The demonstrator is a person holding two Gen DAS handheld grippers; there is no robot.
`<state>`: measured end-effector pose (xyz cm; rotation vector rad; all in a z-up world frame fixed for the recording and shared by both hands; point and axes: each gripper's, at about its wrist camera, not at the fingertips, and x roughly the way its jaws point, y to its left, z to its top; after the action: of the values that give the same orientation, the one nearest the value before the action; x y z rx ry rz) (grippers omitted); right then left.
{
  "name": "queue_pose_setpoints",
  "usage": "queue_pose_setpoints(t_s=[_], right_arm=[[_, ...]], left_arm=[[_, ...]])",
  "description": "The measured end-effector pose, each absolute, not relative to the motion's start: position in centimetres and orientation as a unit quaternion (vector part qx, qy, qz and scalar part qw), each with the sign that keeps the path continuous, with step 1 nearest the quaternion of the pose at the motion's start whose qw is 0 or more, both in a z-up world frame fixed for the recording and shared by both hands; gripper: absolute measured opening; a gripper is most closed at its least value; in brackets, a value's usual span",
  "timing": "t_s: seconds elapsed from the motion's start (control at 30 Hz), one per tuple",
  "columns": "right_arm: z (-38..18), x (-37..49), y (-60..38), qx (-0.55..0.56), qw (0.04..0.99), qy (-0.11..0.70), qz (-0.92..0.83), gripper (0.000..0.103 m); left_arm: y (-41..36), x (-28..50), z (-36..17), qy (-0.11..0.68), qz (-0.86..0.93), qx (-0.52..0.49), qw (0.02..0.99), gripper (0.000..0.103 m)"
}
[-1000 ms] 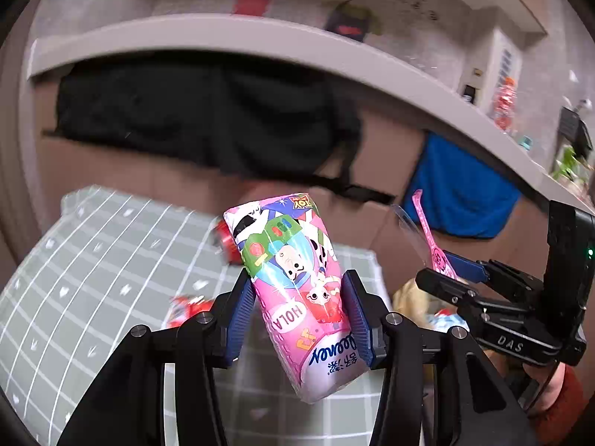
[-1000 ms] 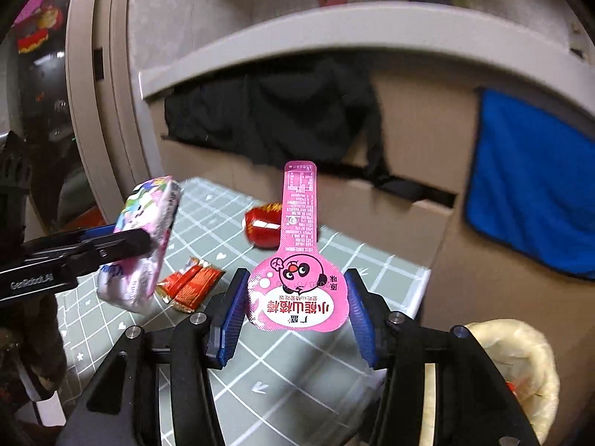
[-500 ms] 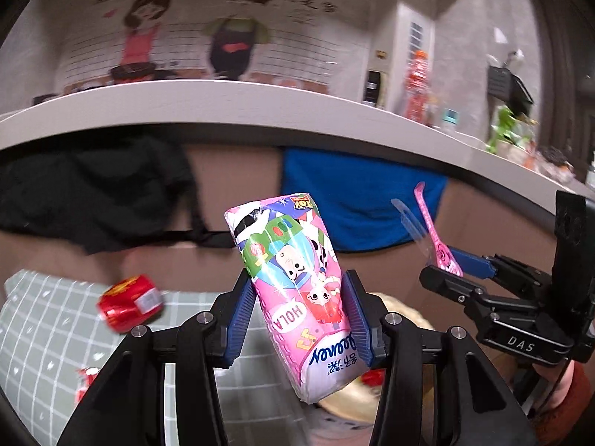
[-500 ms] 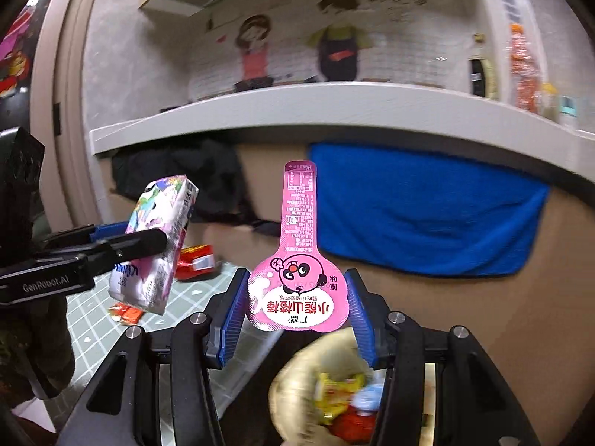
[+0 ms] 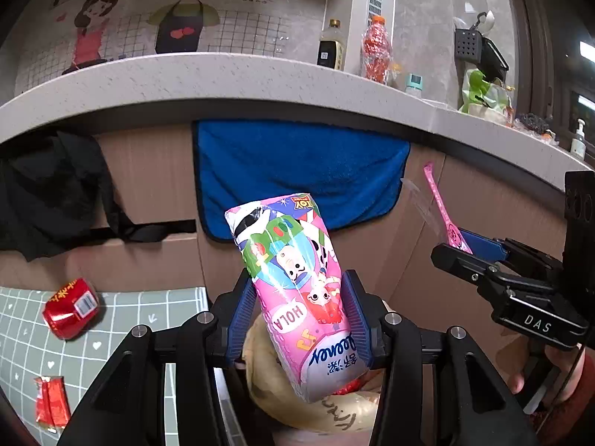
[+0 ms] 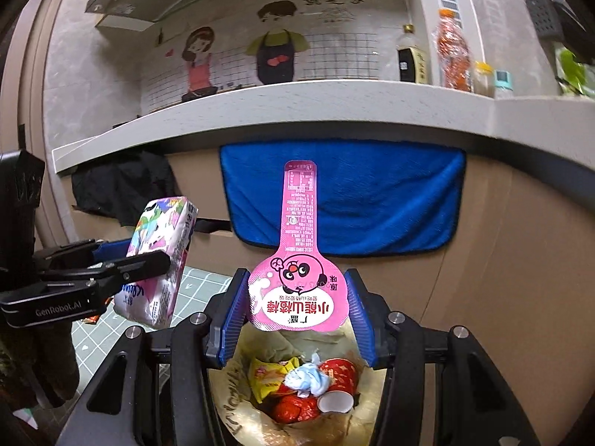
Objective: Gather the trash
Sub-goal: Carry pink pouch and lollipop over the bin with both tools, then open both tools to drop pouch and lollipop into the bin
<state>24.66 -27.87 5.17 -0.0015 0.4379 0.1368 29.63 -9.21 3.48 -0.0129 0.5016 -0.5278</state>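
My left gripper (image 5: 299,316) is shut on a pink cartoon-printed tissue pack (image 5: 293,290), held upright above the rim of a beige trash bag (image 5: 297,412). The same pack (image 6: 160,260) shows at the left of the right wrist view, clamped in the left gripper (image 6: 148,260). My right gripper (image 6: 297,306) is shut on a pink spoon-shaped candy wrapper (image 6: 299,260), hanging directly over the open trash bag (image 6: 238,405), which holds red cups, a yellow wrapper and crumpled tissue. From the left wrist, the right gripper (image 5: 479,247) and its wrapper (image 5: 444,212) appear at the right.
A grey grid mat (image 5: 111,334) at the lower left carries a crushed red can (image 5: 70,314) and a red wrapper (image 5: 52,403). A blue towel (image 5: 297,171) and black cloth (image 5: 55,193) hang on the cardboard wall under a counter (image 5: 260,78) with bottles.
Both grippers swung right, away from the mat, and now hang over the trash bag. The can and red wrapper slid to the left of view. Both grips stayed the same.
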Motion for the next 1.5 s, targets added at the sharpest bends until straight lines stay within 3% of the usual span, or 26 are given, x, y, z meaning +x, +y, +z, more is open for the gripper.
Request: queue_pose_setpoints(t_s=[1.5], right_arm=[[-3.8, 28.6, -31.6, 0.074, 0.947, 0.305, 0.069, 0.048]], left_arm=[[-12.7, 33.8, -5.6, 0.345, -0.277, -0.014, 0.897, 0.048]])
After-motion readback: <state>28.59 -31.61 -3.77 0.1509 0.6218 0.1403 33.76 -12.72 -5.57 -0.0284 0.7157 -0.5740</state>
